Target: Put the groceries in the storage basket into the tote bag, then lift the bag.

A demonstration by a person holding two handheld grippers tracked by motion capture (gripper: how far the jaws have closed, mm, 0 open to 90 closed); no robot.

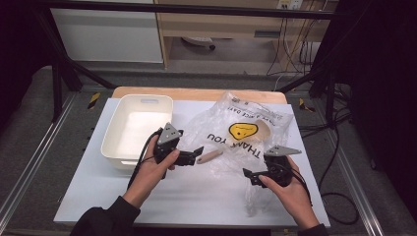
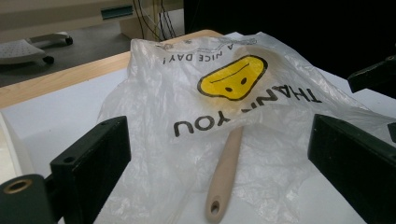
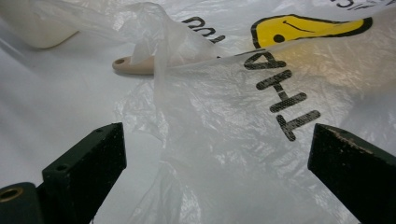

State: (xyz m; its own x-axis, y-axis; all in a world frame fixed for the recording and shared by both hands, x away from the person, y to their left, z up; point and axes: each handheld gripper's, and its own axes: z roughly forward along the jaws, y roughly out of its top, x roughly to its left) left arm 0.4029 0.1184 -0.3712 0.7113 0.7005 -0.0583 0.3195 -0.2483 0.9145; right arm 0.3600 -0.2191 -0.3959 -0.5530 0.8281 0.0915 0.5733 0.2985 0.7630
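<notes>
A thin, crinkled clear plastic bag (image 1: 246,140) lies rumpled on the smooth white table sheet (image 1: 196,196), printed with a yellow smiley face (image 1: 243,131) and black block letters reading "THANK YOU". A wooden spoon (image 1: 210,156) rests partly inside it: the pale, rounded handle, with a small hanging hole at its end, pokes out of the bag's mouth, while the bowl shows dimly through the film near the yellow print.

The left gripper (image 1: 194,156) points at the handle's end and sits just beside it; in the left gripper view its blocky black jaws stand wide apart, gripping nothing, with the spoon's handle (image 2: 223,179) lying between and beyond them. The right gripper (image 1: 251,174) hovers over the near edge of the bag, its jaws likewise spread and empty, with wrinkled film (image 3: 224,140) beneath them.

To the left stands a white, round-cornered plastic tub (image 1: 112,142) with smooth walls and a slot handle. A wooden table edge (image 1: 196,93) borders the far side.
</notes>
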